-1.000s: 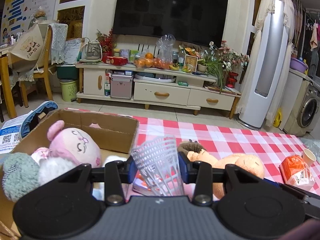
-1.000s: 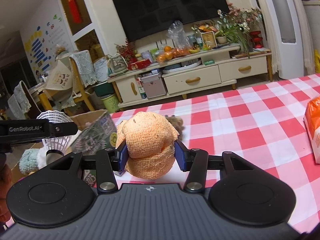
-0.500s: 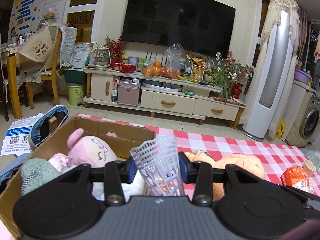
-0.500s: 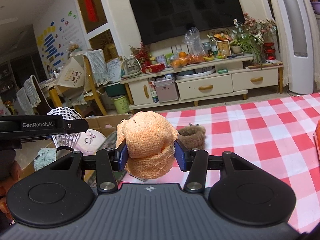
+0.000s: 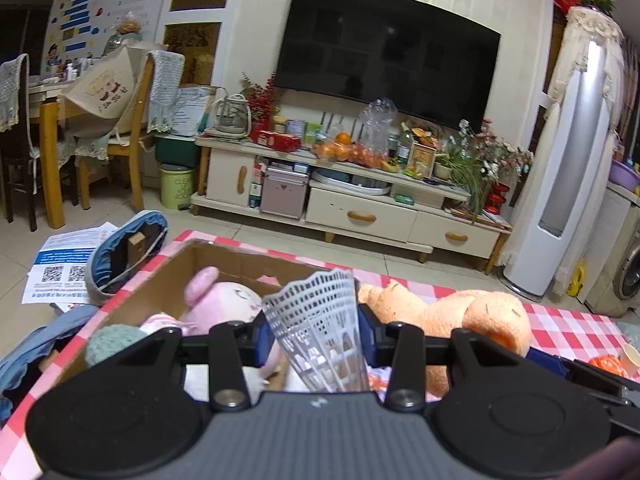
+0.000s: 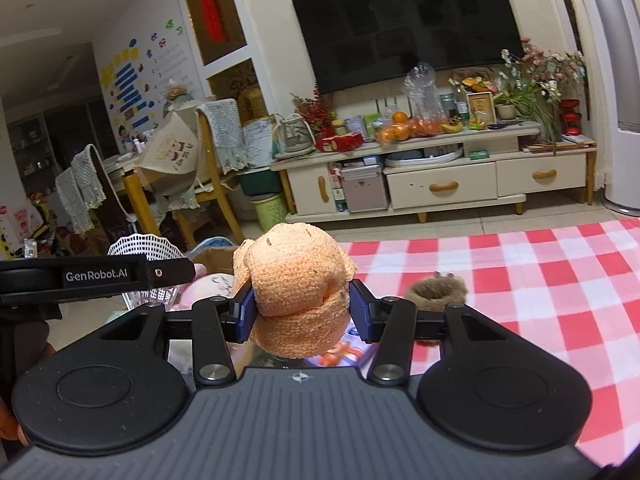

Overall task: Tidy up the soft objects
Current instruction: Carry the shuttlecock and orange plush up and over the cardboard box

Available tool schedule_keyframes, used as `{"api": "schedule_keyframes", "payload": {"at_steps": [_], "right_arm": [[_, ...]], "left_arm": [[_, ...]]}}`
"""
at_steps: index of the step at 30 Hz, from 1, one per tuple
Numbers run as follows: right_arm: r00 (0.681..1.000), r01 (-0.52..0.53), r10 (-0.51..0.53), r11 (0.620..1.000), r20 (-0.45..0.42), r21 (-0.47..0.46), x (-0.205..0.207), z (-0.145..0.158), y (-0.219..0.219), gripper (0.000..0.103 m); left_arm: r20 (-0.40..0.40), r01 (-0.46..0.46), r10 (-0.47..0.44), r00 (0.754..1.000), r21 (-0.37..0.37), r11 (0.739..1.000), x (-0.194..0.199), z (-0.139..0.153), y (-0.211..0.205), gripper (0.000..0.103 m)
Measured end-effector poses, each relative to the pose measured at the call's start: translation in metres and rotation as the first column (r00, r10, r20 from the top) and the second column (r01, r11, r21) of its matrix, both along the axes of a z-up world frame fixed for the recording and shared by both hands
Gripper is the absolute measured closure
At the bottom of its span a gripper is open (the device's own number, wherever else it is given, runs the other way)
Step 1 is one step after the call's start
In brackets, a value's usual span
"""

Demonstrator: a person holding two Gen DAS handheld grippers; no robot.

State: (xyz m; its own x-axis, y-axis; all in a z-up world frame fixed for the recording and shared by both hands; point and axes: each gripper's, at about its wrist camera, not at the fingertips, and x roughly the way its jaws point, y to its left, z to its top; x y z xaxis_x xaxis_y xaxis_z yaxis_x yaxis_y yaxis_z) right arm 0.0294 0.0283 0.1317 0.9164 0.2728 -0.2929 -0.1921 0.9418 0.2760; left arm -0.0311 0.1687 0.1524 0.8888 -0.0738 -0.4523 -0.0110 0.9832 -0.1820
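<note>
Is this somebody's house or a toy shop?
Most likely a house, a living room: a big TV on the wall, a cabinet crowded with fruit and flowers, and dining chairs nearby.

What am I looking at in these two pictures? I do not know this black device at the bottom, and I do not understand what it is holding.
There is no robot arm here. A person holds a two-finger gripper in each hand, and each gripper has a wide-angle camera that looks forward along its fingers. So each picture is taken from one gripper.

In the left view, the left gripper is shut on a white plastic mesh piece. Beyond it a cardboard box holds a pink plush toy and a knitted green-grey item.

In the right view, the right gripper is shut on an orange plush toy. The left gripper shows at the left edge.

Everything lies on a red and white checked cloth, where a small brown furry toy also sits.
</note>
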Motion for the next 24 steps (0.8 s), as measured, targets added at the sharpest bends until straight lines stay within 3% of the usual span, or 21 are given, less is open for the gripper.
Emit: {"api": "schedule_keyframes", "payload": {"at_steps": [12,20,24], "right_arm": [[0.997,-0.082,0.082,0.997,0.009,0.003,0.008,0.001,0.011,0.043],[0.993,-0.113,0.113,0.994,-0.013,0.002,0.015,-0.002,0.014,0.043],[0.992,-0.122,0.121,0.993,-0.031,-0.002,0.012,-0.006,0.015,0.040]], "left_arm": [[-0.013,-0.089,0.088,0.996,-0.034,0.995,-0.004,0.000,0.042,0.062],[-0.068,-0.077,0.076,0.995,-0.014,0.997,0.000,-0.010,0.050,0.061],[-0.117,-0.054,0.054,0.992,0.004,0.999,0.003,-0.017,0.050,0.055]]}}
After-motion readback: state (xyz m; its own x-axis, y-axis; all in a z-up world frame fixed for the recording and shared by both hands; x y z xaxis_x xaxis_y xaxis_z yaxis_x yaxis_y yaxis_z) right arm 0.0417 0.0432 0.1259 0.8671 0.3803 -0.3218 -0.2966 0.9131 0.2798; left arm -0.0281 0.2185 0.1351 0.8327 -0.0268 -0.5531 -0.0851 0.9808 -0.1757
